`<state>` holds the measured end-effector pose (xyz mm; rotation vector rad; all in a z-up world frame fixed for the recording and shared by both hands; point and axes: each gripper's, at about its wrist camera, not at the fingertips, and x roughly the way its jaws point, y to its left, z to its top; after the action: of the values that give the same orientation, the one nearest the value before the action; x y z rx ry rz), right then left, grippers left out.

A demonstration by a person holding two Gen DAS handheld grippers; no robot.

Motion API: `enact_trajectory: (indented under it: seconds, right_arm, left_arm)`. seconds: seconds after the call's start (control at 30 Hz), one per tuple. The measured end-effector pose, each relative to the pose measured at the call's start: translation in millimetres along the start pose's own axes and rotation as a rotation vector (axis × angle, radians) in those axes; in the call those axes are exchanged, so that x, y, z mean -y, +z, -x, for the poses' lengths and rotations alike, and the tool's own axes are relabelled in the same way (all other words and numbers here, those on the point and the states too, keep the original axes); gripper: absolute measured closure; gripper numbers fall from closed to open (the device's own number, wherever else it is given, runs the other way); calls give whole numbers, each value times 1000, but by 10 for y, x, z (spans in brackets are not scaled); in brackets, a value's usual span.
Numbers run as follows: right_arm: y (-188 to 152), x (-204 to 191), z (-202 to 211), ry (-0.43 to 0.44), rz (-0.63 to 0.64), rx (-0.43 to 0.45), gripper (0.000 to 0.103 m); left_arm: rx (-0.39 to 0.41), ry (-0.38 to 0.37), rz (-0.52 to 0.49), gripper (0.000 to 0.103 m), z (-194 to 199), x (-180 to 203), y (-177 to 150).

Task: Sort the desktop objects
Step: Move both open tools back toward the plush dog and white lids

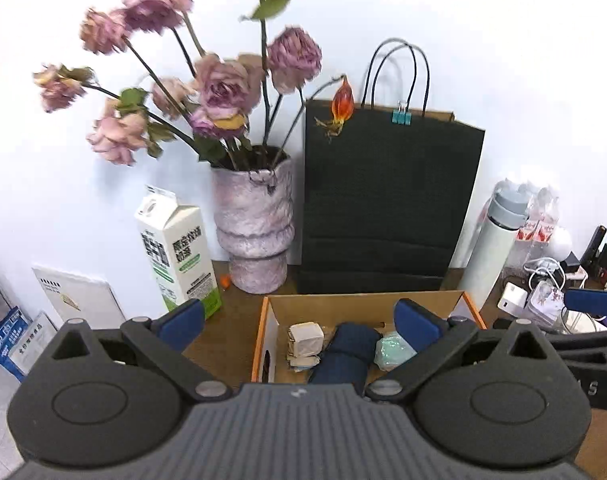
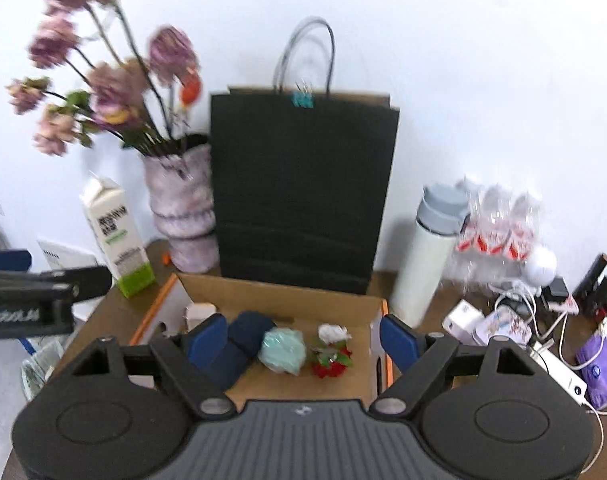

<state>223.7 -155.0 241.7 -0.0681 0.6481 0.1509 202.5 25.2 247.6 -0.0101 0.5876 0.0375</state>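
Where the brown desk [image 2: 383, 284] ends, a white wall [image 2: 463, 80] rises.

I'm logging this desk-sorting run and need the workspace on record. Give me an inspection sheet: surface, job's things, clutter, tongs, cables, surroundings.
Surface: brown desk, crowded at right.
Job's things: open box holding a navy roll, a mint bundle, a red-green item and a beige block.
Clutter: milk carton, vase of dried roses, black bag, flask, wrapped snacks, purple pouch, charger.
Tongs: left tongs and right tongs both open, empty, above the box.
Cables: white cords tangled at right.
Surroundings: white wall; packages lower left.
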Motion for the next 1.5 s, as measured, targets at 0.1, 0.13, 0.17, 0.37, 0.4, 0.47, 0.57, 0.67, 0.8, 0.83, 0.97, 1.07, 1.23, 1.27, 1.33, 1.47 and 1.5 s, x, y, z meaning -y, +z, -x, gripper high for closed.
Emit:
enact_trajectory:
  seconds: [0.1,0.13,0.17,0.37,0.4,0.47,0.57,0.67,0.8,0.83,0.97,1.07,1.23,1.27,1.33,1.47,1.5]
  right_arm:
    - [-151,-28,114,11,-14,37,20]
    - [-193,-20,142,14,-27,47,20]
    - [-248,-10,177,19,-44,59,20]
    - [-580,28,401,52,-98,121,20]
    - [-637,35,428,56,-103,128,20]
    - [-753,56,498,65,-112,138,20]
    - [-971,86,580,79,-130,150,20]
    - [-1255,104,623,85,-124,152,20]
    - [-1662,142,611,83,-115,126,20]
    - [-1775,159,609,80,-119,123,20]
    - [-2146,206,591,74,-126,103,20]
    - [-2423,198,626,56,-103,103,20]
    - [-2826,174,771,53,-114,106,20]
    - [-2897,156,806,50,-113,109,19]
    - [-3041,101,878,51,-93,107,18]
    - [-3248,-1,996,56,-65,103,18]
    - [-3291,-22,1024,55,-63,102,17]
  left_arm:
    - [23,-13,17,0,120,9,-130]
    - [33,-14,20,0,160,18,-180]
    - [41,-18,19,0,199,18,-224]
    - [58,-52,-10,0,417,83,-580]
    - [61,-59,-14,0,454,89,-645]
    - [61,-68,-14,0,522,95,-781]
    - [67,-80,-6,0,583,76,-986]
    - [77,-77,-31,0,608,73,-1221]
    - [80,-67,-46,0,615,36,-1575]
    - [75,-77,-34,0,612,17,-1672]
    - [61,-87,-37,0,566,5,-2092]
    - [54,-81,-20,0,574,-20,-2340]
    - [57,-83,-14,0,723,-34,-2669]
    - [61,-85,-23,0,771,-23,-2731]
    - [67,-81,-37,0,860,0,-2862]
    - [77,-70,-70,0,1044,74,-3148]
    - [72,-76,-69,0,1076,78,-3209]
